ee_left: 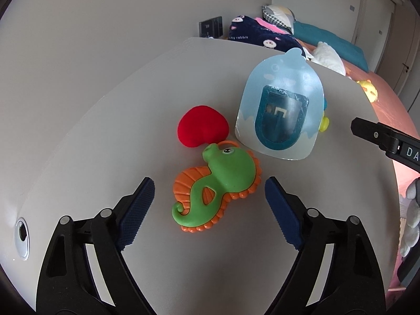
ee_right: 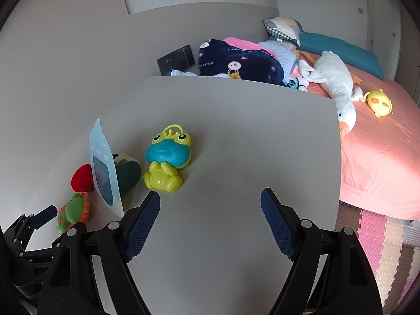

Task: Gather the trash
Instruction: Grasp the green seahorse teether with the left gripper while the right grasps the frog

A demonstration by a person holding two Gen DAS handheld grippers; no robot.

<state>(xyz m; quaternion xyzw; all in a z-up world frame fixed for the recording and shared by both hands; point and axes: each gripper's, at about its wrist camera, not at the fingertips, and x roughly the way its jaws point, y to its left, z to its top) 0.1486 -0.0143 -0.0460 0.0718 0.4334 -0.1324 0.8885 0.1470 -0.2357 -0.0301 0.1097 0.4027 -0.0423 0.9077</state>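
Green seahorse (ee_left: 215, 186) flat on grey worktop (ee_left: 105, 144), framed by left tongs (ee_left: 208, 191), spread, empty; red heart (ee_left: 202, 130) touching its head, blue pack (ee_left: 282, 110) just beyond. Likely approach step: lower, close on seahorse. Right view: right tongs (ee_right: 210, 207) spread over bare worktop, frog (ee_right: 168, 157) ahead, untouched.

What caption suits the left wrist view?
Open left tongs frame a green seahorse toy on the white table.
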